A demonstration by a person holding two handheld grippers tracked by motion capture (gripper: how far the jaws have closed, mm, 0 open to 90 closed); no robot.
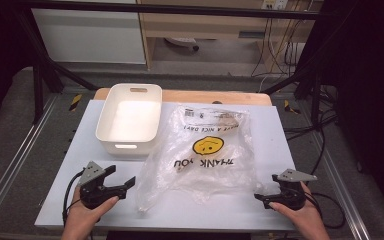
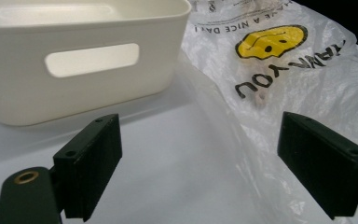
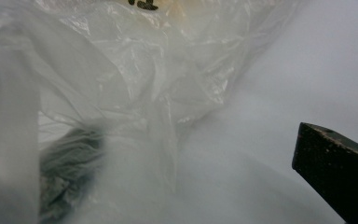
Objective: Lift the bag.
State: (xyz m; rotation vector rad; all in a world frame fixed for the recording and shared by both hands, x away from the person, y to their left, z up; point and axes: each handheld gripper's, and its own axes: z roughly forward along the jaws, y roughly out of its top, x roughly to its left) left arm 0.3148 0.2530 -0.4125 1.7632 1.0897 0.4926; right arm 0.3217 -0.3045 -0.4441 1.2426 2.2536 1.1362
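the left gripper [image 1: 126, 183] is wide open beside the plastic bag [image 1: 205, 155], holding nothing. the right gripper [image 1: 260, 197] is open; bag film hides one jaw.

Clear plastic bag [image 1: 205, 150] with yellow smiley and black lettering; white bin [image 1: 130, 120].

A white table [image 1: 80, 150] stands on a grey floor [image 1: 10, 135] inside a black metal frame [image 1: 45, 70], and beyond the table's far edge are a white cabinet [image 1: 87, 35], a light wooden shelf unit [image 1: 200, 25] and black cables [image 1: 280, 55] trailing down at its right.
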